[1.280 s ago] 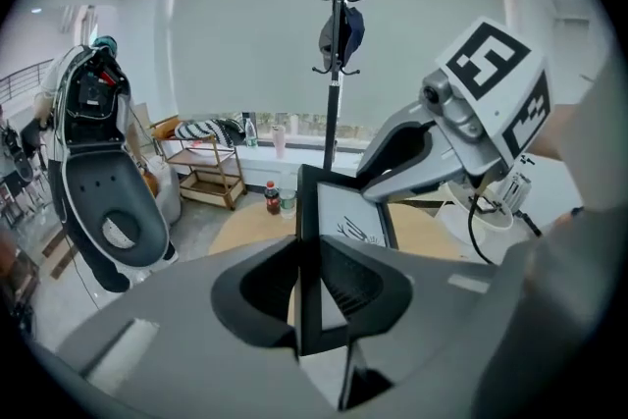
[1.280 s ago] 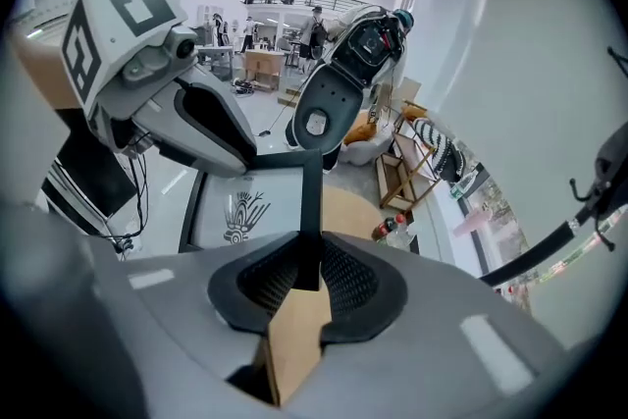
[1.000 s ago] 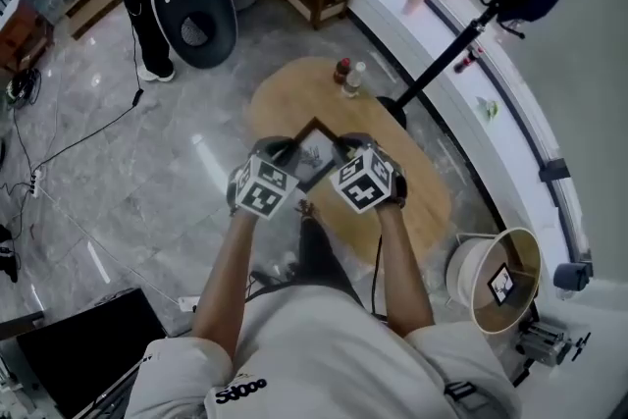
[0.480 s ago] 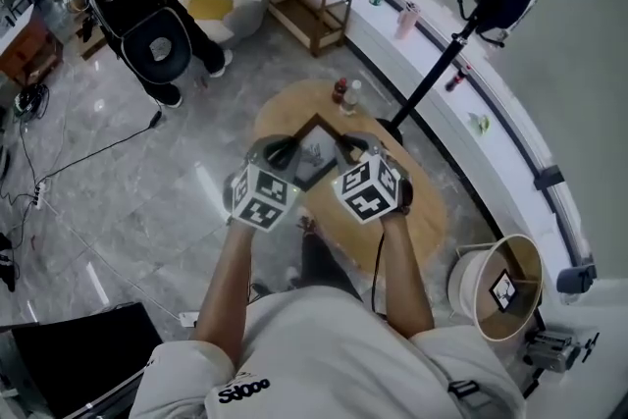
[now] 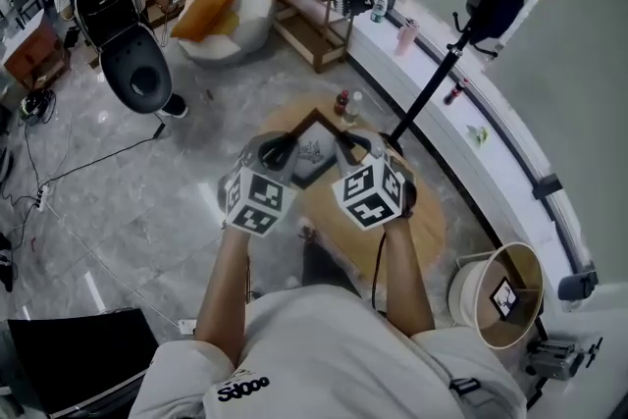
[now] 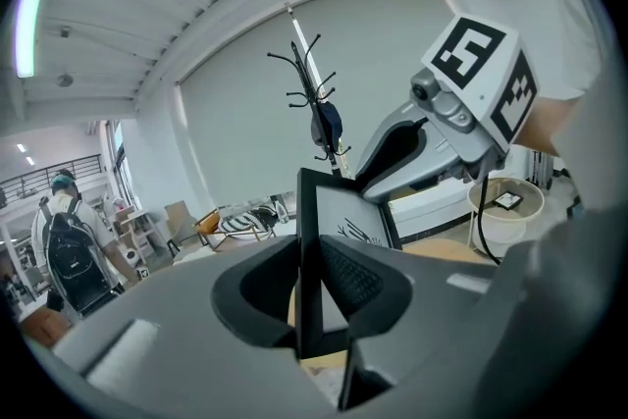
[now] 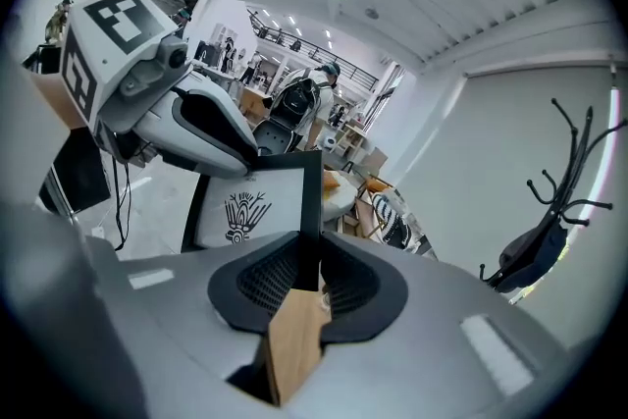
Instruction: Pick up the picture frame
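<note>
A black picture frame [image 5: 312, 152] with a white print hangs in the air above the oval wooden table [image 5: 417, 216], held from both sides. My left gripper [image 5: 282, 149] is shut on its left edge and my right gripper [image 5: 346, 146] is shut on its right edge. In the left gripper view the frame [image 6: 345, 219] stands edge-on, its black edge pinched between the pads of the left gripper [image 6: 310, 294], with the right gripper [image 6: 412, 147] gripping the far side. In the right gripper view the frame [image 7: 257, 206] sits clamped in the right gripper [image 7: 308, 272], with the left gripper [image 7: 201, 128] at its far corner.
Two small bottles [image 5: 345, 103] stand at the table's far edge. A black coat stand [image 5: 461, 39] rises to the right, with a white bin [image 5: 496, 294] at lower right. A person with a backpack [image 5: 113, 10] stands at far left by a wooden bench [image 5: 319, 10] and cushions.
Both grippers have risen with the frame held between them, so it is farther above the table. The person with the backpack has moved off to the upper left.
</note>
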